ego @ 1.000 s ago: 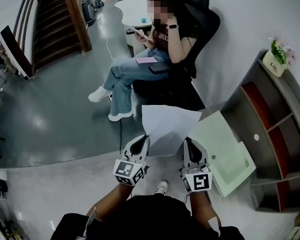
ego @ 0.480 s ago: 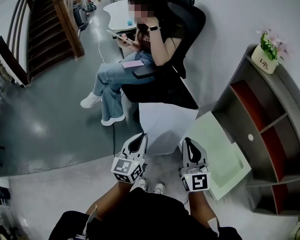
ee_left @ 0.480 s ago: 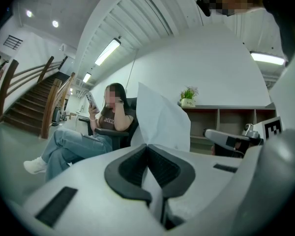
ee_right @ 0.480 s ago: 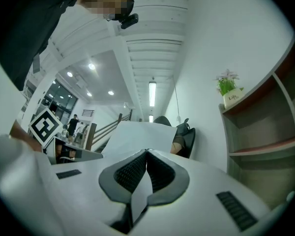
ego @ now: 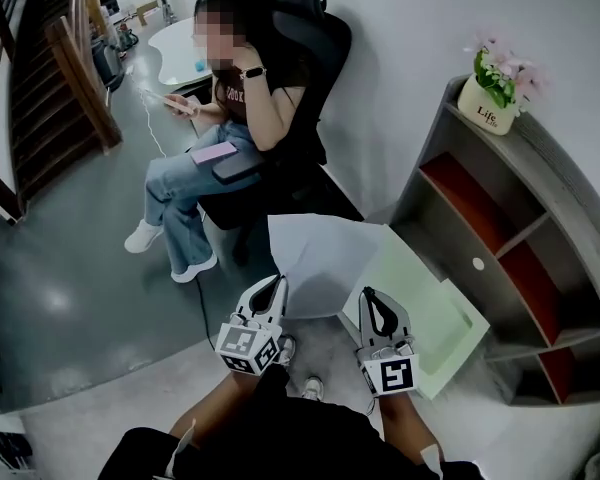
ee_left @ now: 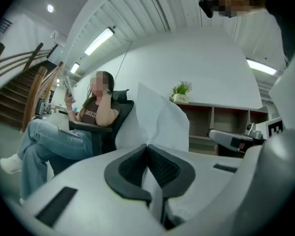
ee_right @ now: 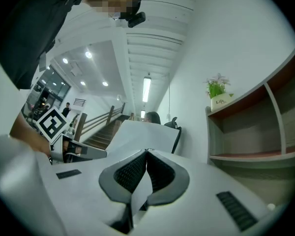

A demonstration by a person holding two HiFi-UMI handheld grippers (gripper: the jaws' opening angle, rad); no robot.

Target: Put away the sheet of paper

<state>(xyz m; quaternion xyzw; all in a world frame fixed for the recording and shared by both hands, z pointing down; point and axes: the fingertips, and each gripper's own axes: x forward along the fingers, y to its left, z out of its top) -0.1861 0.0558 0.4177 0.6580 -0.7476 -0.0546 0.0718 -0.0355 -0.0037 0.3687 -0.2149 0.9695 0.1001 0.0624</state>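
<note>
Change, shelf unit: the grey shelf unit (ego: 450,183) with red-backed compartments sits further into the head view than a second ago, and more of its top shows.
Change, seated person: the seated person (ego: 235,128) in the black office chair (ego: 305,38) has slid toward the upper left of the head view. The staircase (ego: 50,78) is now almost off the left edge.
Change, potted plant: the potted plant (ego: 492,93) on the shelf top has moved from the right edge toward the middle.
Change, paper: the sheet of paper (ego: 320,258) is carried between the two grippers as before, now nearer the shelf unit.
Head view only: a pale green panel (ego: 435,318) lies low beside the foot of the shelf unit, just right of the sheet.
Gripper views only: the ceiling lights (ee_left: 101,39), and the sheet rising beyond each pair of jaws. Each view also catches the other gripper off to one side.
Paper, place: in the air ahead of the holder, between the office chair and the shelf unit, touching neither.
Paper, direction: it reaches away from the holder, with the near edge at the jaws and the far edge toward the chair. It bows between the two grips, so its long axis cannot be told for sure.
Left gripper (ego: 277,284): jaws pressed together on the near left corner of the sheet.
Right gripper (ego: 371,295): jaws pressed together on the near right corner.
</note>
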